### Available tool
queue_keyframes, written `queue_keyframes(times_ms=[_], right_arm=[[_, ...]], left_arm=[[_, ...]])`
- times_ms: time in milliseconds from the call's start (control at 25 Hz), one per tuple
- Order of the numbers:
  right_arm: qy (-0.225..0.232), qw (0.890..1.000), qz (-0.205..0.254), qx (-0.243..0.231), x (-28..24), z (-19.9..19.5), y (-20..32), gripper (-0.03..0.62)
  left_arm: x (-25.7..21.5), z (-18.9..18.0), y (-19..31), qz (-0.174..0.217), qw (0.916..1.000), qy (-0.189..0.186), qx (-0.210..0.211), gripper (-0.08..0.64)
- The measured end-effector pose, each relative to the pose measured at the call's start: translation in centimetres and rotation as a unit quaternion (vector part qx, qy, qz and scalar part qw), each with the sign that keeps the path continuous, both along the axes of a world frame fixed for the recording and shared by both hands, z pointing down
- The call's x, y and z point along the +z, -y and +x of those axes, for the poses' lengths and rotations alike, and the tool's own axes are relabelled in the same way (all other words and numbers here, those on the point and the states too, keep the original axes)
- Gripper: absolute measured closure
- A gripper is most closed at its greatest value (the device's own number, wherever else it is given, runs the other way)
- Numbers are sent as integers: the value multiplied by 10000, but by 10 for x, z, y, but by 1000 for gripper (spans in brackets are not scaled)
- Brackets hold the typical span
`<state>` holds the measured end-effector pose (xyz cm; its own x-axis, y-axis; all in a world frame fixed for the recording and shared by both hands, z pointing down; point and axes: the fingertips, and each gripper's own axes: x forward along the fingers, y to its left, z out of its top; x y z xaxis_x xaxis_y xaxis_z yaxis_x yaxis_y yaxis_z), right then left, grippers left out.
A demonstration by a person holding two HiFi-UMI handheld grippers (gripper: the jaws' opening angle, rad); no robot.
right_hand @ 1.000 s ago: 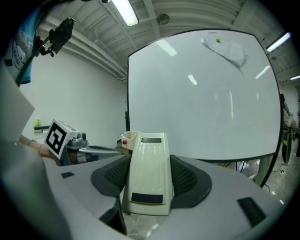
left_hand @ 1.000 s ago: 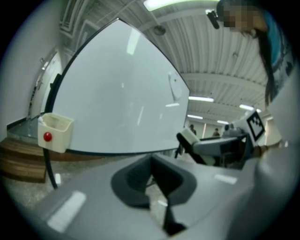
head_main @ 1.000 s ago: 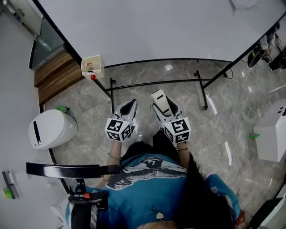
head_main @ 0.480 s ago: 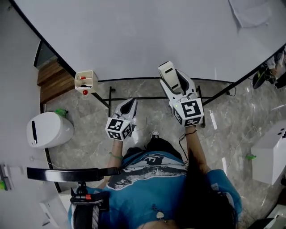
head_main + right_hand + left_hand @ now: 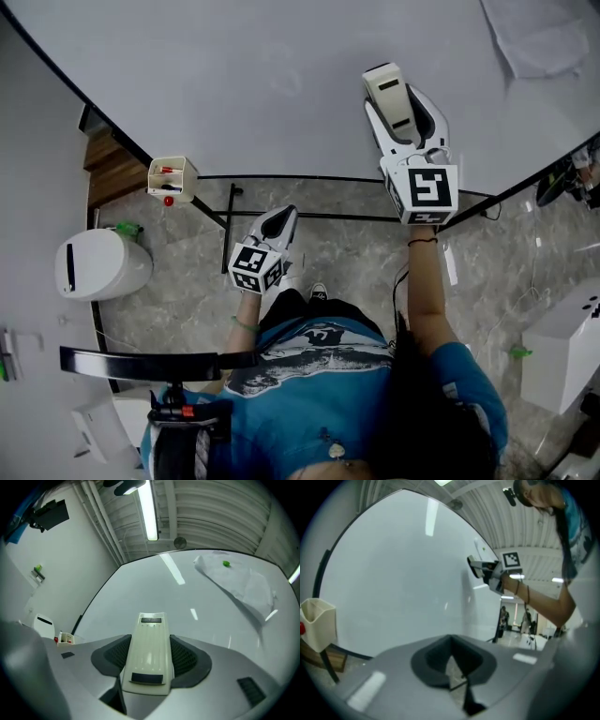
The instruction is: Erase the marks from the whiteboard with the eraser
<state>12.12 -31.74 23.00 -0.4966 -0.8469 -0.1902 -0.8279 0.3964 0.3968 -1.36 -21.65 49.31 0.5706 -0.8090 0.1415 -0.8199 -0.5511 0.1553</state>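
Likely light and rigid, the plastic eraser (image 5: 149, 641) sits pinched mid-body, by its long sides, between the right gripper (image 5: 149, 660) fingers (image 5: 188, 658). The left gripper (image 5: 453, 663) fingers (image 5: 427, 663) are pressed together, empty.

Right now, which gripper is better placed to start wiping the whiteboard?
Right, most likely. The right gripper grips the eraser, held up at the whiteboard; the left gripper is shut, empty and hangs low.
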Motion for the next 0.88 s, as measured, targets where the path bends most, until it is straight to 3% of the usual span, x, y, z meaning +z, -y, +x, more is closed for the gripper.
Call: queue_keyframes(times_ms=[160, 520, 680, 880], right_arm=[[-57, 9984, 444, 336, -35, 23, 22, 330], [444, 9862, 1151, 1103, -81, 56, 39, 330], [519, 9838, 1198, 1228, -75, 45, 39, 330], [70, 9846, 1337, 1127, -55, -8, 38, 330]], left_arm=[[4, -4, 8, -55, 10000, 77, -20, 558], [-2, -38, 31, -67, 9998, 173, -25, 558], [-5, -48, 38, -72, 9998, 163, 3, 558], [0, -55, 36, -125, 9997, 182, 58, 558]])
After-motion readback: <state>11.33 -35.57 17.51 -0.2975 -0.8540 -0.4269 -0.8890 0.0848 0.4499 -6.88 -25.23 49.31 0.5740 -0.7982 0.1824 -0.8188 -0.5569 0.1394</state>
